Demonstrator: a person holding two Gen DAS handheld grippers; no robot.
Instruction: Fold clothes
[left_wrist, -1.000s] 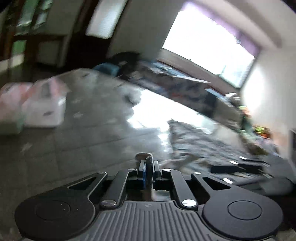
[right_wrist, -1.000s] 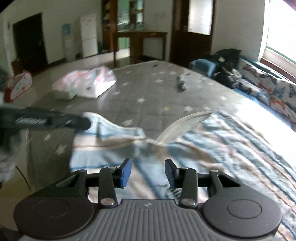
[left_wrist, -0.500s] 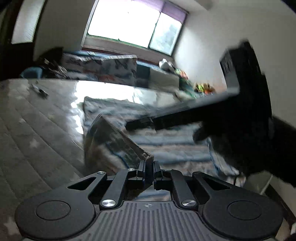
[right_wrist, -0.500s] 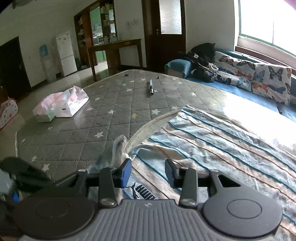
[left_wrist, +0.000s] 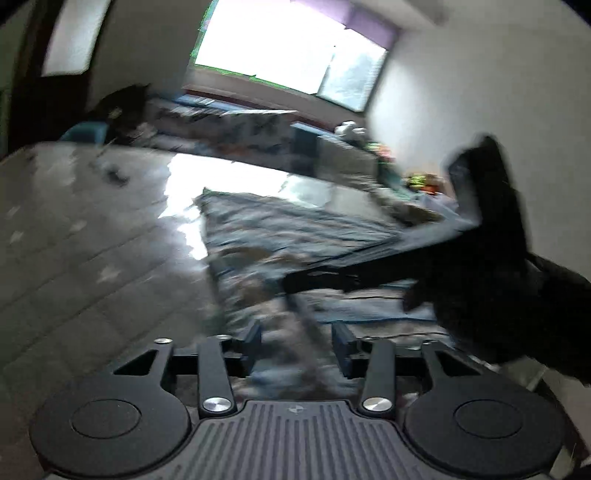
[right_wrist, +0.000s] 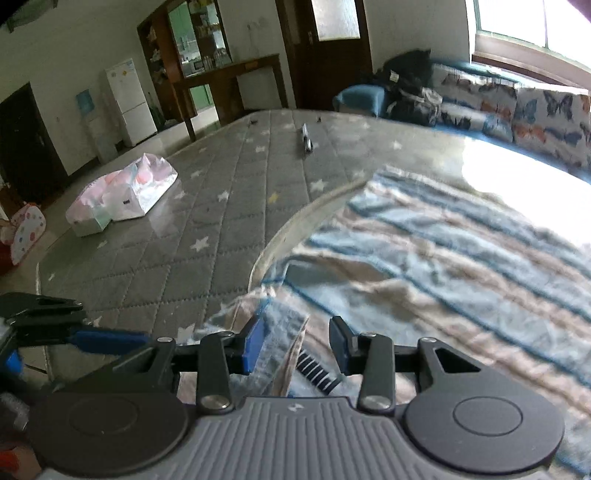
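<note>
A striped blue and beige garment (right_wrist: 443, 258) lies spread on the grey quilted mattress (right_wrist: 184, 240); it looks blurred in the left wrist view (left_wrist: 288, 229). My left gripper (left_wrist: 297, 334) hangs low over its near edge. Its jaws are opening, with cloth lying loose under and between them and no pad pressing on it. My right gripper (right_wrist: 297, 332) is open over a folded-up corner of the garment, and a cloth edge stands between its fingers without being pinched. The right gripper also shows as a dark bar (left_wrist: 369, 273) in the left wrist view, the left one (right_wrist: 74, 332) at the right view's left edge.
Pink and white tissue packs (right_wrist: 122, 195) lie on the mattress's far left. A small dark pen-like object (right_wrist: 306, 138) lies near its far edge. A butterfly-print sofa (right_wrist: 517, 107) with a black bag (right_wrist: 406, 74) runs along the window side.
The left gripper, shut on a cloth edge in both earlier frames, now has its jaws apart and the cloth has dropped. The right gripper sank closer to the garment with its jaws unchanged.
</note>
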